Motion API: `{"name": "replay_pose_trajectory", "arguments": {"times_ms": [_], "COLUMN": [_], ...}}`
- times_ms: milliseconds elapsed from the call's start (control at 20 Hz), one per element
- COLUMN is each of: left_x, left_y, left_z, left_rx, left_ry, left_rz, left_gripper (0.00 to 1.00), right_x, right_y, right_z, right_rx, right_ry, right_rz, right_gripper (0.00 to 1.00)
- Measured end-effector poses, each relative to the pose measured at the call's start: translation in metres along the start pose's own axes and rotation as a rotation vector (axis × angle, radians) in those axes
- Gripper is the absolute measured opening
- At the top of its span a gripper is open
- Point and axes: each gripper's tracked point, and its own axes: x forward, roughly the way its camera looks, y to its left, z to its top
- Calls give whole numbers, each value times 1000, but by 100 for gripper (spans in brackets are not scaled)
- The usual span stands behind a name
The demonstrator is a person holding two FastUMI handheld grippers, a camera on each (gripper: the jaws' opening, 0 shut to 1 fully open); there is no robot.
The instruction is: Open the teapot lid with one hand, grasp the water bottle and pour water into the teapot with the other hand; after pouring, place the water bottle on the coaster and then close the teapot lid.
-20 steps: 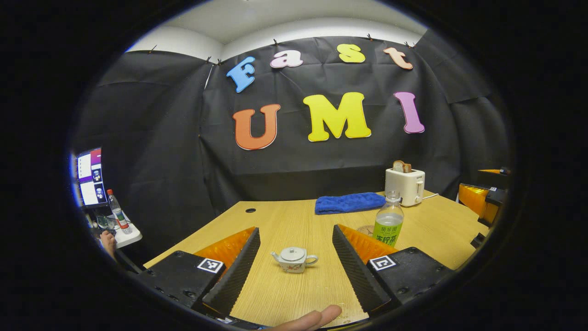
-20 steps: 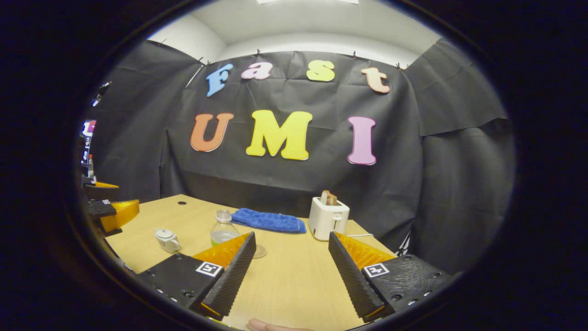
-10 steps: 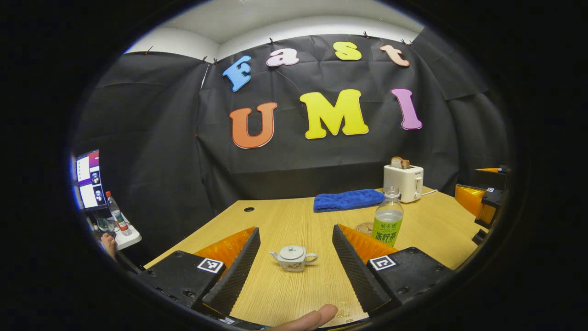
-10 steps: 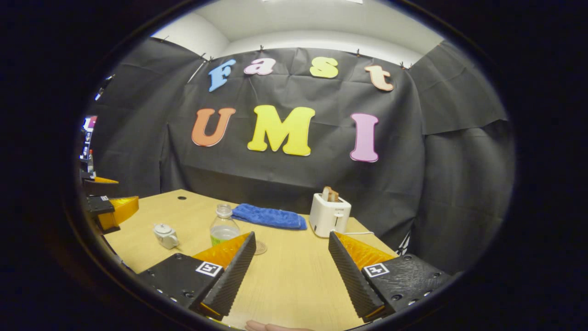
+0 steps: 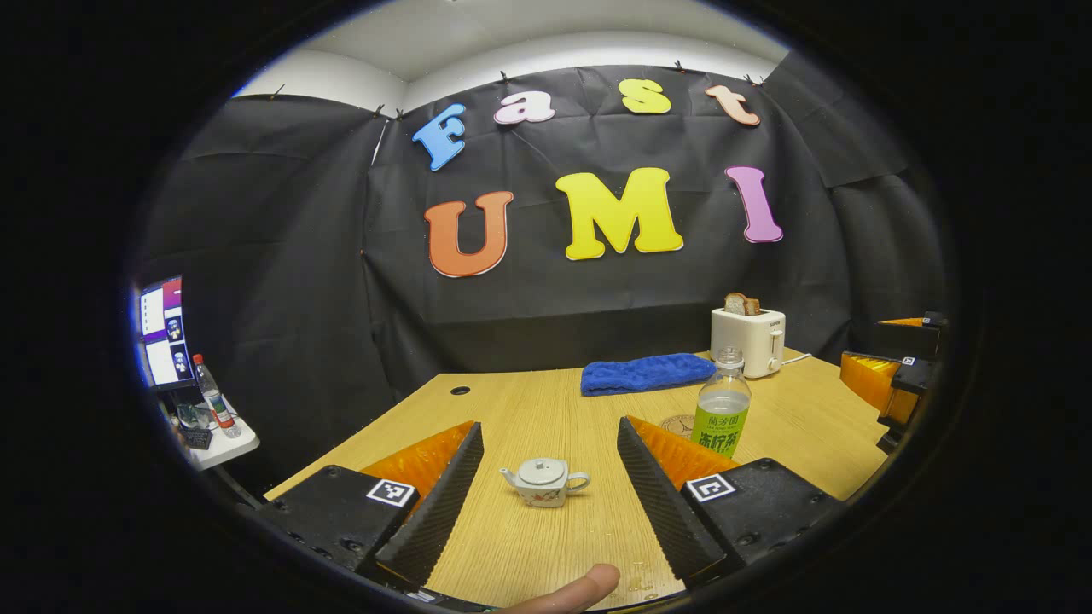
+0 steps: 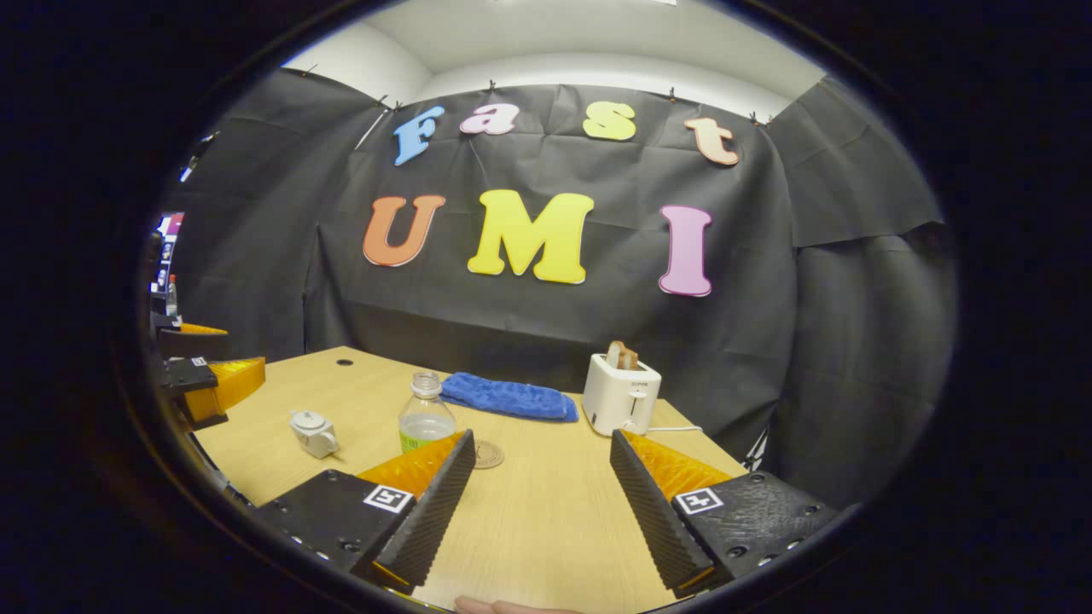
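A: A wide stretch of bare table (image 5: 546, 409) is seen ahead of the left gripper (image 5: 546, 477), and the far edge is met by the black cloth wall. More bare wood is left in front of the right gripper (image 6: 539, 486).

B: Both grippers are held wide apart, with nothing between the fingers. The teapot (image 5: 543, 482), lid on, is framed right between the left fingers, farther ahead and untouched. The water bottle (image 5: 722, 411) is stood upright to its right, capless, with the coaster (image 5: 679, 424) just beside it.

A: From the right gripper view, the bottle (image 6: 424, 419) is placed left of the near finger, the coaster (image 6: 487, 454) beside it, the teapot (image 6: 313, 431) farther left.

B: Against half a second ago, the right gripper has been swung slightly left; the bottle is now shown clearer of its finger. The left has barely been shifted.
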Motion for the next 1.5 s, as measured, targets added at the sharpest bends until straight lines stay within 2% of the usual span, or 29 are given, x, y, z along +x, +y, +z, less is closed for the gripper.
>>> {"name": "replay_pose_trajectory", "arguments": {"times_ms": [50,350,600,750,850,950,1050,1150,1200,1250,1400,1450,1500], "left_x": [2,14,40,63,81,96,101,106,108,110,115,117,119], "left_y": [2,18,25,9,7,11,9,2,1,0,-1,-2,-5], "left_z": [-2,-8,-25,-39,-55,-76,-83,-83,-89,-92,-92,-93,-95], "left_rx": [-5,-56,-84,-94,-83,-62,-73,-96,-100,-98,-89,-84,-82], "left_ry": [6,20,47,45,37,69,72,57,67,70,62,61,67], "left_rz": [1,15,-12,-81,-80,-58,-68,-96,-102,-102,-93,-97,-102], "left_gripper": [99,99,98,98,97,96,96,92,88,84,61,57,47], "right_x": [0,5,10,14,15,17,19,22,22,23,24,24,25], "right_y": [-1,0,0,0,1,5,11,14,17,19,21,22,21], "right_z": [0,0,-7,-11,-11,-14,-17,-22,-24,-25,-28,-27,-28], "right_rx": [0,8,15,11,4,-3,-10,-13,-14,-18,-30,-31,-29], "right_ry": [1,-4,13,23,18,18,27,37,39,43,43,41,41], "right_rz": [-3,4,4,0,-5,-1,6,10,13,13,12,11,11], "right_gripper": [98,95,95,95,98,95,95,98,93,95,98,95,95]}}
